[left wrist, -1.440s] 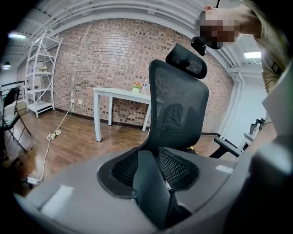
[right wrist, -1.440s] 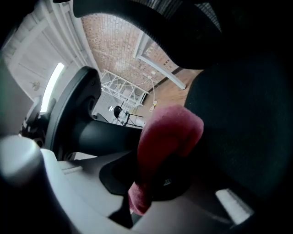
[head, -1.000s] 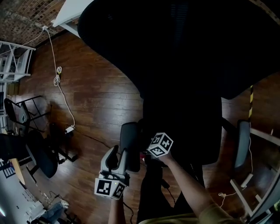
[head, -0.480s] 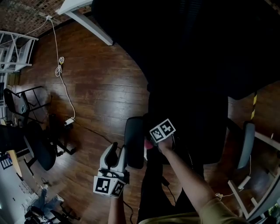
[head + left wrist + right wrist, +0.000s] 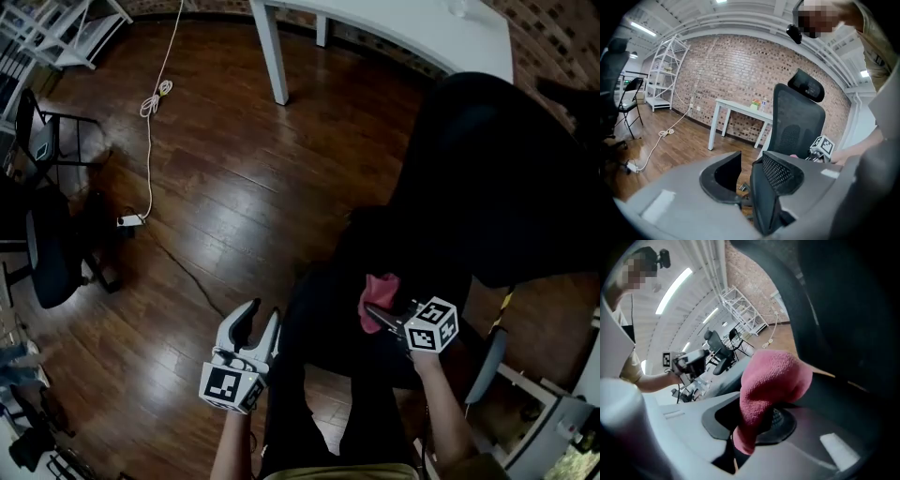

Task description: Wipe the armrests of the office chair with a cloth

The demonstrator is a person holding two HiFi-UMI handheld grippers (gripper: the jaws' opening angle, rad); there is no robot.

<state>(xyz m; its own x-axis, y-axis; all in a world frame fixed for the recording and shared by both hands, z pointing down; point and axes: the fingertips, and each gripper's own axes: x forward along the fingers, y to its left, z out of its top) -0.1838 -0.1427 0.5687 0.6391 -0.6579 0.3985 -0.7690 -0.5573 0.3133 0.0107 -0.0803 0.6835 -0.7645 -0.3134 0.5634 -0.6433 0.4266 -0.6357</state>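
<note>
The black office chair (image 5: pixel 497 178) fills the right of the head view, and its mesh back (image 5: pixel 797 124) stands ahead in the left gripper view. Over the chair's seat, my right gripper (image 5: pixel 375 314) is shut on a pink cloth (image 5: pixel 380 289). The cloth (image 5: pixel 771 380) bulges out between that gripper's jaws (image 5: pixel 754 427). A grey armrest (image 5: pixel 485 364) lies just right of that hand. My left gripper (image 5: pixel 258 328) hangs low at the chair's left side, over the floor. Its jaws (image 5: pixel 746 176) stand a narrow gap apart with nothing between them.
A white table (image 5: pixel 394 28) stands behind the chair on the wooden floor (image 5: pixel 206 187). A white cable (image 5: pixel 155 103) runs to a power strip (image 5: pixel 129 221). Another dark chair (image 5: pixel 47 253) and a white shelf (image 5: pixel 663 70) are at the left.
My right gripper has left the armrest beside the left gripper and swung right and up over the seat, cloth still in it. The left gripper has shifted slightly. The head view has tilted up.
</note>
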